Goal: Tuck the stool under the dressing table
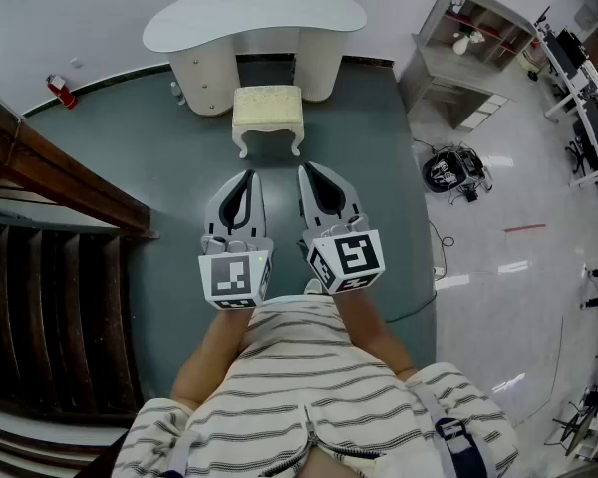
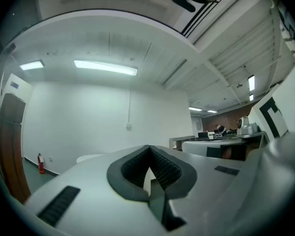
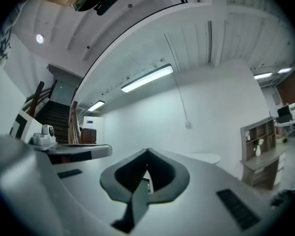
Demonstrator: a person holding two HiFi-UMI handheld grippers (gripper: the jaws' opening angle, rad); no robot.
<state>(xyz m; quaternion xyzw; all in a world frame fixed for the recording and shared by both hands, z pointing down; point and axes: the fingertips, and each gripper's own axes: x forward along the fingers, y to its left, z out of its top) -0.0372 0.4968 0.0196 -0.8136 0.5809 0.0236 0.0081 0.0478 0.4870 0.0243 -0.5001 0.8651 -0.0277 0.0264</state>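
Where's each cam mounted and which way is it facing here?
Head view: on the person's head, facing steeply down at the stool before the dressing table; striped shirt, forearms, left tongs and right tongs show.
Left gripper view: on the left tongs, level along its shut jaws toward the white wall; right tongs at right.
Right gripper view: on the right tongs, same heading; left tongs at left.
Both gripper views share the dressing table's top.

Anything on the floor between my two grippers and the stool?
Nothing. In the head view, only bare dark floor lies between the stool and the left gripper and right gripper.
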